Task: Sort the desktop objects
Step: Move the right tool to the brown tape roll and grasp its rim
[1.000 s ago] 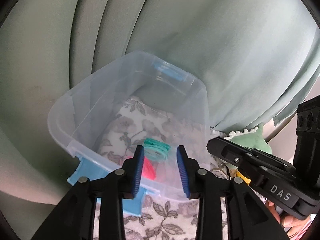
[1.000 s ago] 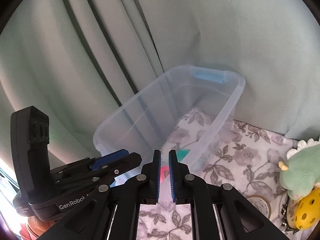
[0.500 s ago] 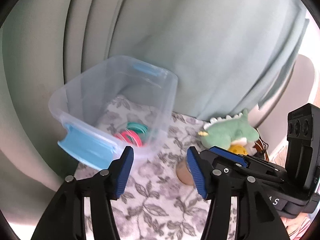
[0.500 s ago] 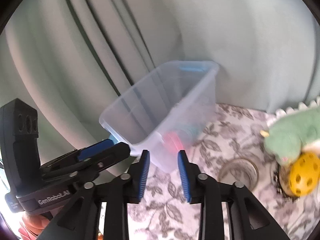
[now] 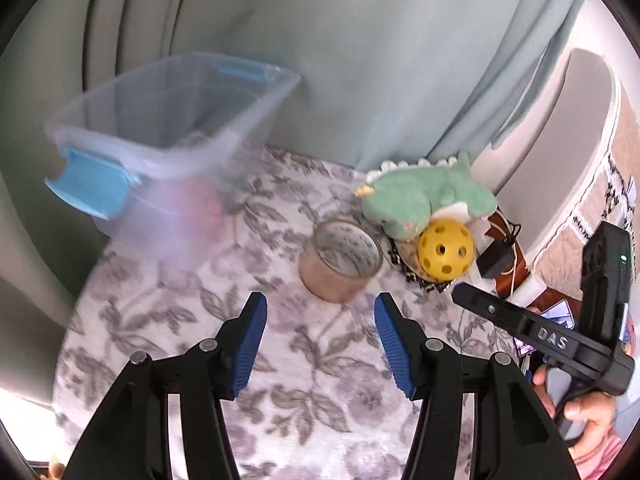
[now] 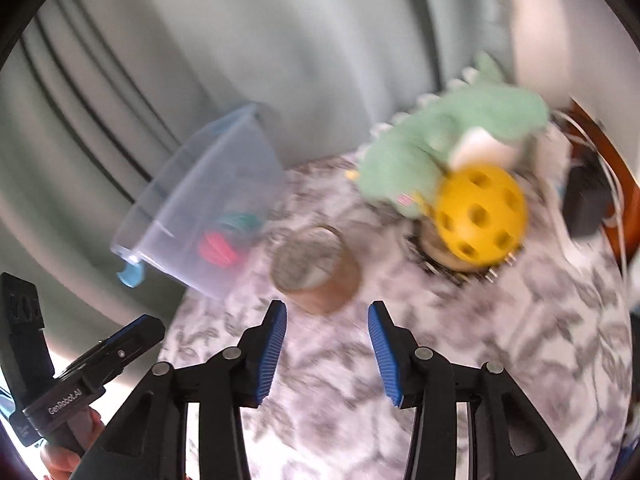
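Left wrist view: left gripper has its jaws apart with nothing between them, above the floral-cloth counter. Tape roll stands on the counter just ahead of the fingertips. Clear bin sits left of the roll and holds pink and teal rings, blurred. Green plush dinosaur and yellow holed ball lie right of the roll, touching each other. Right gripper: jaws just been opening, empty, roll just ahead.

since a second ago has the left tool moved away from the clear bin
Yes. The left tool was over the clear bin; now it has pulled back toward the tape roll, bin off left.
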### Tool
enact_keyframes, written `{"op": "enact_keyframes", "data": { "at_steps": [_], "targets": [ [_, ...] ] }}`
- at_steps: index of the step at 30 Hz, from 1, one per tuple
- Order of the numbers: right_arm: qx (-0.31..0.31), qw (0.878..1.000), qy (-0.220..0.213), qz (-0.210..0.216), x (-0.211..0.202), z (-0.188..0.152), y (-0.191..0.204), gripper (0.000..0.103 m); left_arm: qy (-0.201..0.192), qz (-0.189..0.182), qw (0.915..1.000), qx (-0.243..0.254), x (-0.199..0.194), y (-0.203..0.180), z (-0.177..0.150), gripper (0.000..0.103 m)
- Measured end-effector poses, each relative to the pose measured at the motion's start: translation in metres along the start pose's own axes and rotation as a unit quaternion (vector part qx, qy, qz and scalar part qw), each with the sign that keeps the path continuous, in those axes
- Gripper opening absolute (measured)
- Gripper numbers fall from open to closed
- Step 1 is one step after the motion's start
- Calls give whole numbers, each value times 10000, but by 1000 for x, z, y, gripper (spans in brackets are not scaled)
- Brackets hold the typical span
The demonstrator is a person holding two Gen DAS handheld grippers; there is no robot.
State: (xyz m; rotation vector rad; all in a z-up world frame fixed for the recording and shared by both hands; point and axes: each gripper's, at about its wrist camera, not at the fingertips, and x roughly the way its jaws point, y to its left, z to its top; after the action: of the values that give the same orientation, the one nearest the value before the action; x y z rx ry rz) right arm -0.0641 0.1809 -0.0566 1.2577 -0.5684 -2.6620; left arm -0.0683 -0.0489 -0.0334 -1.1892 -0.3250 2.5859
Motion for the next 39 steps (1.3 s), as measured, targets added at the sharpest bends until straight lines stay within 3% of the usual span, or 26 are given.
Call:
{"op": "enact_keyframes", "data": {
  "at_steps": [10,18,29,39],
  "targets": [
    [2,9998,196,-71,14,-9,-4,46,355,98,9984,-436,36,2,-26,57],
    [31,9987,480,-145,45,-7,-3,47,396,112,9981,-460,67,0,-12,57],
    [-126,9984,554,33,79,35,-5,47,546,345,9973,-350,116,-8,18,57],
    [-183,9961,856,141,127,52,-4,47,622,420,9966,-350,137,-1,22,57]
  ]
}}
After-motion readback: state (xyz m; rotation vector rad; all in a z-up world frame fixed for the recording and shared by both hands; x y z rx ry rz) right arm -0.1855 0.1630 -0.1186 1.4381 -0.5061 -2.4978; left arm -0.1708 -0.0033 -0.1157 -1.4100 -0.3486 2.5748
